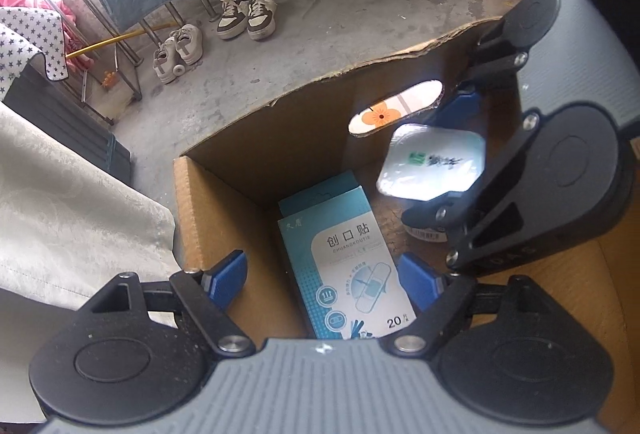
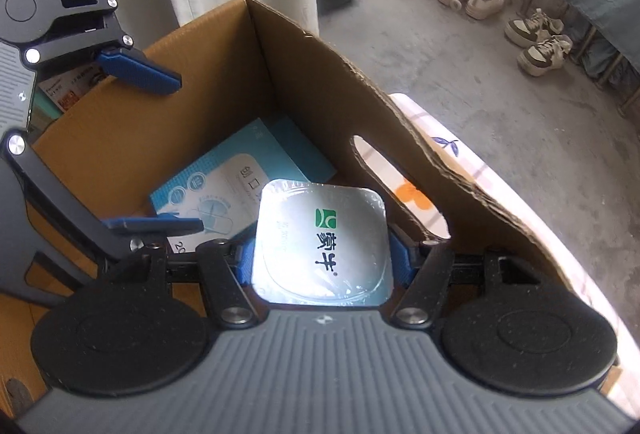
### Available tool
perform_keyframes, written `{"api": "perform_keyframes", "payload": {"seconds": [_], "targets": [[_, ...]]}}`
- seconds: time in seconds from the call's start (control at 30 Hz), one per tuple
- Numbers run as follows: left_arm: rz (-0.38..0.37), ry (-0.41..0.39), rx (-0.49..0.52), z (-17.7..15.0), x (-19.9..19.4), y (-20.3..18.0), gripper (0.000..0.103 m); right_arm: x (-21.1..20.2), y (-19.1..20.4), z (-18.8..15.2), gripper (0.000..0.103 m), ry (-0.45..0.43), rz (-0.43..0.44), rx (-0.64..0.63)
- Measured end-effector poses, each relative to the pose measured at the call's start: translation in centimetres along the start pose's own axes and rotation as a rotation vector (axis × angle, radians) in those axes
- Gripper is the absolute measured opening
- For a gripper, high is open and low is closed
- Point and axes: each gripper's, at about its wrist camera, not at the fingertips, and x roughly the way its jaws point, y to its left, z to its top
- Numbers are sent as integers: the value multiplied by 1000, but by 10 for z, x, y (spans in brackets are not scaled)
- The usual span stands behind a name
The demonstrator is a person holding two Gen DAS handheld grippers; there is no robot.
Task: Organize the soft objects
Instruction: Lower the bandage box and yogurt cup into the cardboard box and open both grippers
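Right gripper [image 2: 322, 254] clamps yogurt cup [image 2: 320, 242] — foil lid upward — over cardboard box [image 2: 304, 74].

The bandage box [image 1: 344, 262] lies on the floor inside the cardboard box [image 1: 188, 218], with the yogurt cup [image 2: 320, 242] above it

Left gripper [image 1: 322, 280] gapes over bandage box [image 1: 346, 266] inside cardboard box [image 1: 256, 138].

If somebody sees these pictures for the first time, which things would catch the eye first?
Probably the shiny foil-lidded yogurt cup, gripped by the right gripper above the open cardboard box. Next, the blue bandage box lying on the box floor, with the left gripper open above it.
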Motion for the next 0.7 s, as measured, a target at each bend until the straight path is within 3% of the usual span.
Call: {"api": "perform_keyframes", "payload": {"seconds": [0.23, 0.33, 0.37, 0.7], "targets": [[8, 0, 23, -2, 1, -6, 86, -3, 3, -1, 73, 53, -24, -23], [4, 4, 19, -3, 2, -6, 86, -6, 1, 0, 70, 70, -2, -8], [4, 6, 19, -4, 2, -7, 86, -5, 0, 1, 61, 75, 17, 2], [12, 20, 41, -12, -2, -15, 86, -6, 13, 2, 62, 3, 37, -25]]}}
